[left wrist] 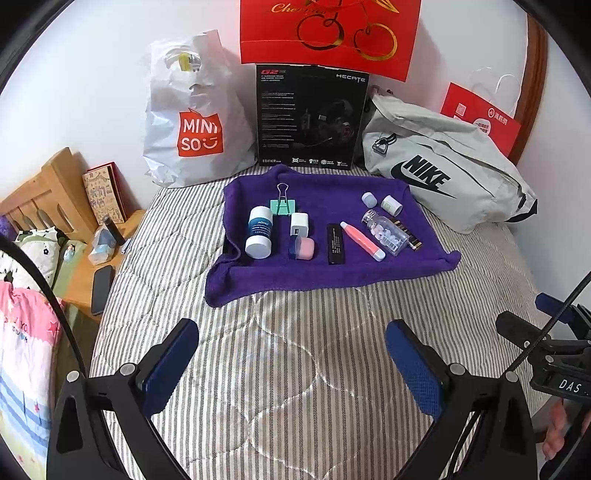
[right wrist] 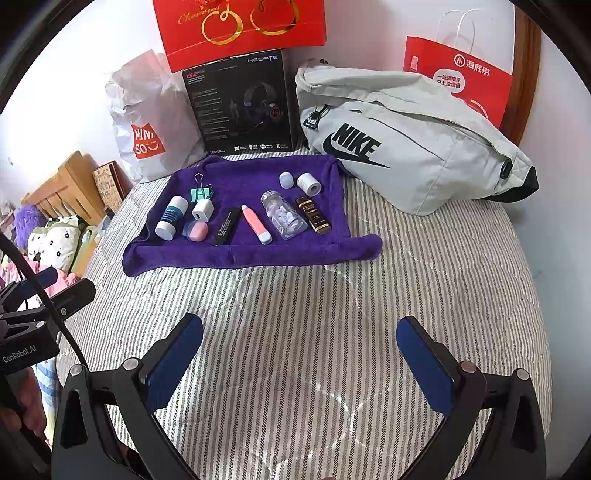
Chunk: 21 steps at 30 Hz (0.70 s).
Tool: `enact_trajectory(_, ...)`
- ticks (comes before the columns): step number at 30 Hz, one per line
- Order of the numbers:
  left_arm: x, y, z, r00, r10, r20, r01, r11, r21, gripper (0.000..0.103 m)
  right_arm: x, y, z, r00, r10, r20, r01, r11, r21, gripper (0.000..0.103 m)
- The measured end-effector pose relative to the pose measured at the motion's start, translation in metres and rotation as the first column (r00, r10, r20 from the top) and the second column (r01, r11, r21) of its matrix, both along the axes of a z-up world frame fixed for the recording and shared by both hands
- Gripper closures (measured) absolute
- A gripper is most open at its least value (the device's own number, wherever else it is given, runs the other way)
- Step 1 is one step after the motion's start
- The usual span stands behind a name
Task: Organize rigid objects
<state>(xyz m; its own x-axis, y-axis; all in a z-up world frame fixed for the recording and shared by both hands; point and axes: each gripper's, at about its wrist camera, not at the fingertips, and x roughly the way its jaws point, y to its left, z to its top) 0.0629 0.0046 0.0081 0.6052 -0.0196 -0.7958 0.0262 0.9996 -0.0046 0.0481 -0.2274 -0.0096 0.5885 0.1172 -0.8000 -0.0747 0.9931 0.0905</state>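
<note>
Fingers of left gripper (left wrist: 291,365) and right gripper (right wrist: 299,363) gaping wide, holding nothing, hovering over striped bedding; small items lying ahead on purple towel (right wrist: 240,254); stage unclear, arranged or awaiting sorting.

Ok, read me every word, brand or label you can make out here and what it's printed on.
"MINI SO": white plastic bag
"HECATE", "G2", "EDIFIER": black headset box; its small print is unreadable
"NIKE": grey bag
"Cherries", partly cut off: red gift bag
"海底捞": red paper bag
"ADMD", uncertain: blue-white bottle
"GenRobot.AI": left tongs
"DAS": right tongs
Black stick, brown bottle: too small.
</note>
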Motion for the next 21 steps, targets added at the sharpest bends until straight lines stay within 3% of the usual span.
enact_trajectory(21, -0.0001, 0.0041, 0.0024, 1.0, 0.005, 0.002, -0.005, 1.0, 0.002, 0.001, -0.0046, -0.0007, 0.0013, 1.0, -0.004, 0.002, 0.004, 1.0, -0.002, 0.0)
